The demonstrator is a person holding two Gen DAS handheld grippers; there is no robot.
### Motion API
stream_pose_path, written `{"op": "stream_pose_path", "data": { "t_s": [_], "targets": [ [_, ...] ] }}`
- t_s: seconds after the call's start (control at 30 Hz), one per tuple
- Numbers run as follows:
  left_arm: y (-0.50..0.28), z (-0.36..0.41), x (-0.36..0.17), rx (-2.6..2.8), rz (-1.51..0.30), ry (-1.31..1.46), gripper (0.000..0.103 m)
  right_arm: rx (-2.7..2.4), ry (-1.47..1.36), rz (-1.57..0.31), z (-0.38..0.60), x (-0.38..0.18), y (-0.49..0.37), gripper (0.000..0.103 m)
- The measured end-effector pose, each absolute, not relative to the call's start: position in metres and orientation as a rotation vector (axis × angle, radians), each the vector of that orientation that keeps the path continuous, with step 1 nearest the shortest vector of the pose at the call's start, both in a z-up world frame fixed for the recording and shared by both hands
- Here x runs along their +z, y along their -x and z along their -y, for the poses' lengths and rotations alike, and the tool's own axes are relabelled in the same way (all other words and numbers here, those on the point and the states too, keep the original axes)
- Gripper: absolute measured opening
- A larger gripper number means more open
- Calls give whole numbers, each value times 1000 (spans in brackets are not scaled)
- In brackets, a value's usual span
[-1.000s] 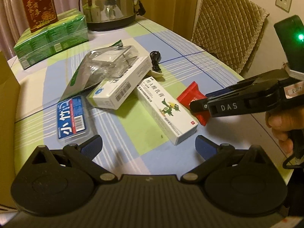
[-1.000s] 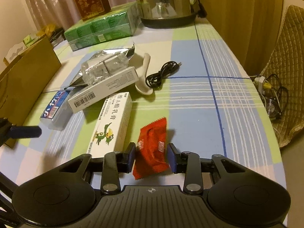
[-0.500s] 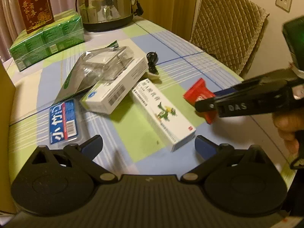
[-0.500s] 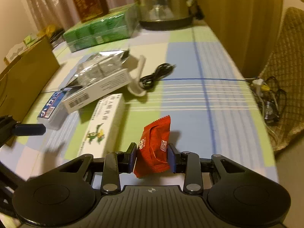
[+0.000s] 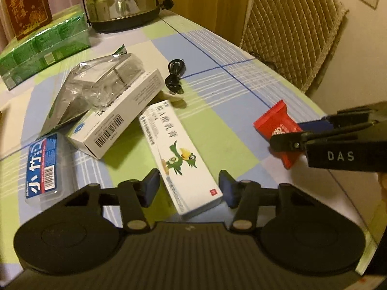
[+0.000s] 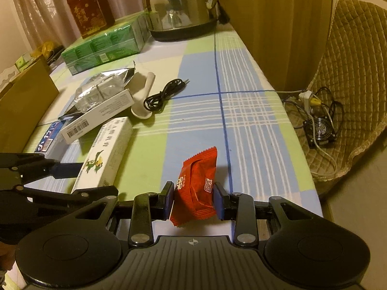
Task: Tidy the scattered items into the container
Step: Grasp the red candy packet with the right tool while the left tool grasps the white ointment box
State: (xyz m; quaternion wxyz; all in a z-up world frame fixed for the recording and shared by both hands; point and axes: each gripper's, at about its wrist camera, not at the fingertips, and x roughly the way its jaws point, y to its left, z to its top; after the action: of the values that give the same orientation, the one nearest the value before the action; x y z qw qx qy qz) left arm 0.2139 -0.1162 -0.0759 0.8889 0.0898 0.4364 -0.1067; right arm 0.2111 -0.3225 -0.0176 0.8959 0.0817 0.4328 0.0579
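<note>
Holds the packet (image 6: 197,188) pinched in the right claw (image 6: 194,200), clear of the table (image 6: 241,111), lower centre of the right view. Has just been closing the left claw (image 5: 189,188) around the near end of the box (image 5: 179,154), pads seemingly pressing both long sides. Risks tipping or slipping that box on lifting, gripped so far from its middle. Risks dropping the slick packet short of the carton (image 6: 26,101) at the left edge. May also knock the claws together, working so near.
</note>
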Motion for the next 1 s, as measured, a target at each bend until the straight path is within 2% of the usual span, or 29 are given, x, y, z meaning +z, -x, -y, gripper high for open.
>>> {"op": "stream_pose_path", "data": {
  "t_s": [0.1, 0.3, 0.33, 0.4, 0.73, 0.77, 0.8, 1.0],
  "targets": [
    [-197, 109, -74, -221, -917, -201, 33, 141, -174, -898, 316, -17, -206, 31],
    [-164, 88, -73, -203, -928, -210, 33, 165, -169, -900, 299, -20, -192, 31],
    [-163, 87, -72, -204, -929, -211, 33, 165, -174, -902, 298, -20, -190, 31],
    [-167, 88, -70, -201, -919, -218, 46, 162, -184, -904, 296, -21, -187, 31],
    [-202, 99, -78, -228, -918, -227, 46, 153, -164, -904, 295, -21, -189, 32],
    [-202, 98, -78, -231, -918, -220, 44, 153, -155, -904, 294, -21, -189, 32],
    [-202, 97, -78, -235, -919, -215, 33, 150, -143, -903, 294, -21, -189, 32],
    [-194, 95, -75, -231, -925, -216, 33, 149, -81, -896, 289, -24, -190, 32]
  ]
}}
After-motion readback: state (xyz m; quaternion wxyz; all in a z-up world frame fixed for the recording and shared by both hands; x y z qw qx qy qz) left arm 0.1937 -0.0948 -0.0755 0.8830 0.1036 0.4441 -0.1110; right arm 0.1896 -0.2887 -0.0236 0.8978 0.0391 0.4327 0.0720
